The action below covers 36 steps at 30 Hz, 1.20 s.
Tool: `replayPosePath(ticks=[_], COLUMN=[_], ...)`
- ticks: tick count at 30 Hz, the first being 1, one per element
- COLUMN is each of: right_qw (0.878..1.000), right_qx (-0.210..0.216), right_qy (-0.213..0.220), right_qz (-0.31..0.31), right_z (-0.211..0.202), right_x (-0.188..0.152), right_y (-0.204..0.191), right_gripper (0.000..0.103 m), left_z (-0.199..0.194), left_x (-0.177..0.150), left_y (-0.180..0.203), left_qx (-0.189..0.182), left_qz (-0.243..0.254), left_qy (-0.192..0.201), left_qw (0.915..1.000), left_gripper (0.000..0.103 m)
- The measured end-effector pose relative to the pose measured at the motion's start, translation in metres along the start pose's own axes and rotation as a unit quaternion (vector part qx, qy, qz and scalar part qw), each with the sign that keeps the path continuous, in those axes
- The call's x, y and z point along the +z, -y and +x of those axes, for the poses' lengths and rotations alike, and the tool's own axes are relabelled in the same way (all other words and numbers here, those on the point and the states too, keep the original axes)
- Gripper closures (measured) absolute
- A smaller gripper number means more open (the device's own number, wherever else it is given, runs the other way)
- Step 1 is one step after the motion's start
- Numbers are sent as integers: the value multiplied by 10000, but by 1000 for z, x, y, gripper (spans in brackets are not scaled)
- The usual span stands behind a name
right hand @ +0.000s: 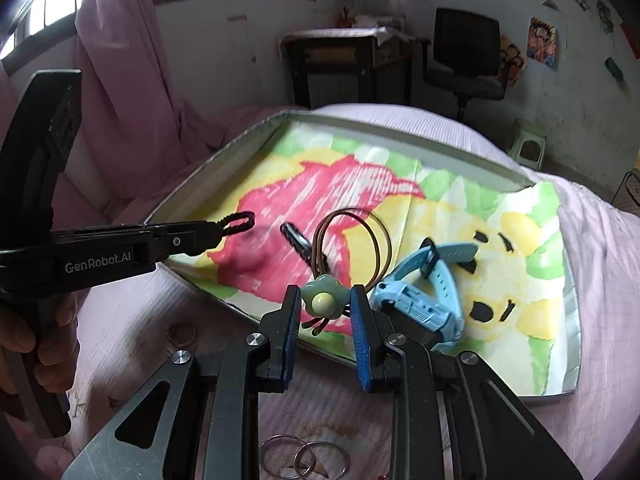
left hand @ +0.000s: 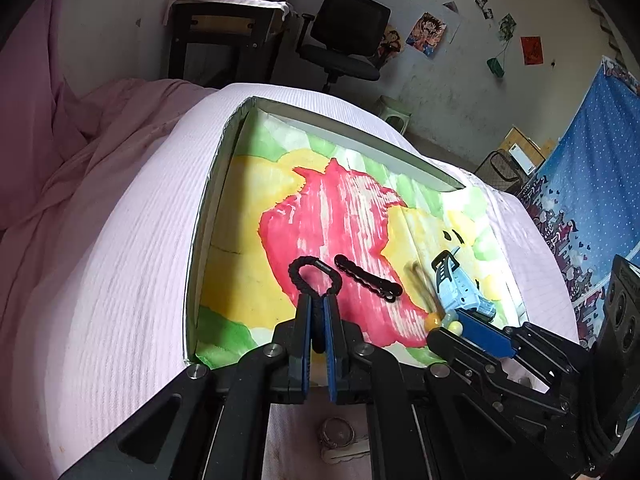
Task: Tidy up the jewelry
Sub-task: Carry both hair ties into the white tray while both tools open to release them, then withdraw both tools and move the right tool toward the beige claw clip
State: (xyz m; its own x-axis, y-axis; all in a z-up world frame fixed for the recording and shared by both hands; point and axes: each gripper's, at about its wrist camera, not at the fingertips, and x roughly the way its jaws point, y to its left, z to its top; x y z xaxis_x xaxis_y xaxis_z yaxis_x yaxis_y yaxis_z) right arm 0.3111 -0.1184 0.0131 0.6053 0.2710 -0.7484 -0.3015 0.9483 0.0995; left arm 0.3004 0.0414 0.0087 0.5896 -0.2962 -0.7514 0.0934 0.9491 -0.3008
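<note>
A shallow tray (left hand: 208, 200) lined with a painted cloth lies on the pink bed. My left gripper (left hand: 318, 300) is shut on a black braided loop bracelet (left hand: 314, 274) and holds it over the tray; it also shows in the right wrist view (right hand: 238, 223). A black hair clip (left hand: 366, 278) lies beside it on the red patch. My right gripper (right hand: 325, 300) is open around a green flower charm (right hand: 323, 299) on a brown hair tie (right hand: 348, 240). A light blue watch (right hand: 424, 300) lies in the tray just right of it.
Metal rings (right hand: 304, 458) lie on the pink sheet under my right gripper, and another ring (right hand: 181, 334) lies nearer the tray's front edge. A desk (left hand: 228, 36) and black office chair (left hand: 344, 36) stand beyond the bed. A blue curtain (left hand: 592, 184) hangs at right.
</note>
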Motion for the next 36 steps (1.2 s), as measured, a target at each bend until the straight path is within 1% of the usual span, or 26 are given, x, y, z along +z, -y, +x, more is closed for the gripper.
replayPosePath(ticks=[2,5,7,9,11,12,14,15,16,18,19,20,21,22,24,25,26,27,28,30,32,36], right_qw=[10000,9999,9999,9998,9996,9995,9989,9984,9978,9957,9948,9934,9921,9908,9872,9857,9835,9813,9798,9761,9724,9674], right_qx=[17,43,41,41,51,42,-20,-38,-50,-93,-113,-145,-174,-202,-274,-301,-343,-390,-423,-476,-526,-591], right_qy=[-26,-36,9,102,204,259,432,527,614,854,940,1054,1158,1245,1479,1560,1677,1786,1860,2022,2174,2362], right_qz=[42,103,114,157,188,187,198,224,256,340,372,418,460,486,539,557,579,595,606,636,669,702], right_z=[1,-1,-4,-9,-15,-18,-29,-34,-39,-54,-59,-66,-73,-78,-92,-96,-102,-108,-111,-119,-128,-139], right_x=[1,0,-1,-5,-8,-10,-15,-18,-20,-27,-29,-33,-37,-39,-48,-51,-56,-60,-62,-69,-76,-86], right_y=[1,3,4,7,9,10,11,12,14,16,17,19,20,21,23,23,24,24,24,26,27,31], right_gripper=[81,81,79,72,67,67,67,65,62,54,53,50,46,44,36,35,31,27,24,16,9,1], left_z=[-2,-8,-11,-14,-21,-24,-34,-38,-41,-49,-54,-58,-62,-66,-74,-77,-80,-83,-86,-92,-96,-104], left_x=[0,-3,-5,-9,-14,-16,-21,-23,-25,-30,-34,-36,-40,-43,-50,-53,-56,-59,-63,-70,-77,-91], left_y=[-3,-7,-9,-9,-8,-7,-5,-3,-2,0,3,4,5,6,10,12,14,16,18,22,26,31], left_qx=[-54,-150,-180,-226,-258,-254,-284,-285,-282,-265,-263,-254,-242,-230,-166,-117,-76,-42,-5,35,67,25], left_qz=[-53,-134,-151,-145,-93,-52,13,30,44,100,142,169,197,221,275,303,336,374,413,505,610,764], left_qy=[36,200,281,360,524,613,820,902,971,1124,1231,1312,1400,1482,1675,1733,1791,1865,1947,2067,2159,2294], left_qw=[10000,9996,9993,9990,9983,9978,9962,9955,9949,9933,9919,9909,9897,9884,9854,9843,9832,9817,9800,9771,9745,9703], left_gripper=[96,95,92,85,75,72,59,57,54,50,46,40,37,31,26,21,19,14,11,9,6,4])
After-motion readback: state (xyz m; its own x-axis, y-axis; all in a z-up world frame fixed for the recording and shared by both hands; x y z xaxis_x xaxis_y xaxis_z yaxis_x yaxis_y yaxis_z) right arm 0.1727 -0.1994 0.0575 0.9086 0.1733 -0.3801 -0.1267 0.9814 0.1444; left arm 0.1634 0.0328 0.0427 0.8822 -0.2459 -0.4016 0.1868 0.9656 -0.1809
